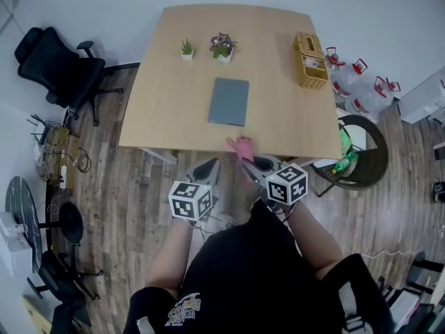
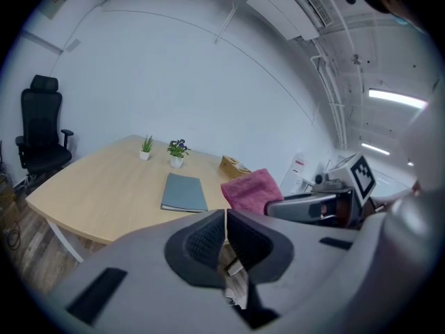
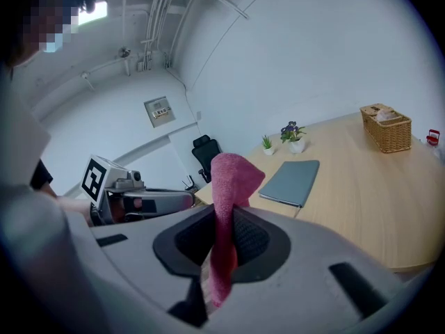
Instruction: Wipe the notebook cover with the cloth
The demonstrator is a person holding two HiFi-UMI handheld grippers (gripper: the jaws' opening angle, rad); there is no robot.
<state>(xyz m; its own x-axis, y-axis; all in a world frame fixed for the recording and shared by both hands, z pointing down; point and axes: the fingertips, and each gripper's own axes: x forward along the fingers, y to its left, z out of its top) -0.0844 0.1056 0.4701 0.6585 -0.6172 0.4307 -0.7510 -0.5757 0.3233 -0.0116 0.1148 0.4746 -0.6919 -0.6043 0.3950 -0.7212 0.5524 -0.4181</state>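
Our right gripper has its jaws clamped on the pink cloth, which stands up between them and hangs out behind. Our left gripper has its jaws pressed together with nothing between them. We hold both at the near edge of the table, short of the grey notebook, which lies closed and flat near the table's middle, untouched.

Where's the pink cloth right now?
The pink cloth is pinched in the right gripper. In the head view it's just right of centre, at the near edge of the table, just short of the grey notebook.
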